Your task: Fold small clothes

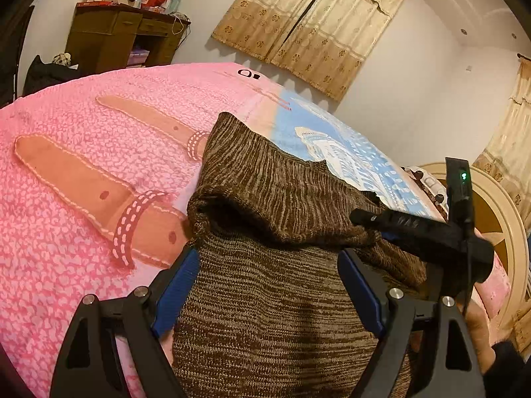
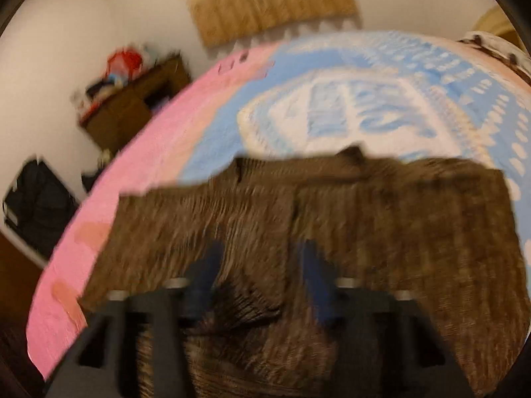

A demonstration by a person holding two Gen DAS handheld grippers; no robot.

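A brown knitted garment [image 1: 265, 219] lies on the pink and blue blanket [image 1: 66, 179], with its far part folded back over the near part. My left gripper [image 1: 268, 265] is open, its blue-padded fingers [image 1: 179, 285] astride the cloth and low over it. The right gripper shows at the right of the left wrist view [image 1: 415, 229], over the garment's right edge. In the blurred right wrist view the garment [image 2: 381, 219] spreads wide on the blanket [image 2: 215, 122], and my right gripper [image 2: 259, 262] stands partly open over a raised fold of cloth.
A wooden desk [image 1: 113, 33] with boxes stands by the far wall, beside beige curtains [image 1: 308, 23]. A cream headboard [image 1: 504, 219] is at the right. A dark bag [image 2: 36, 205] lies on the floor left of the bed.
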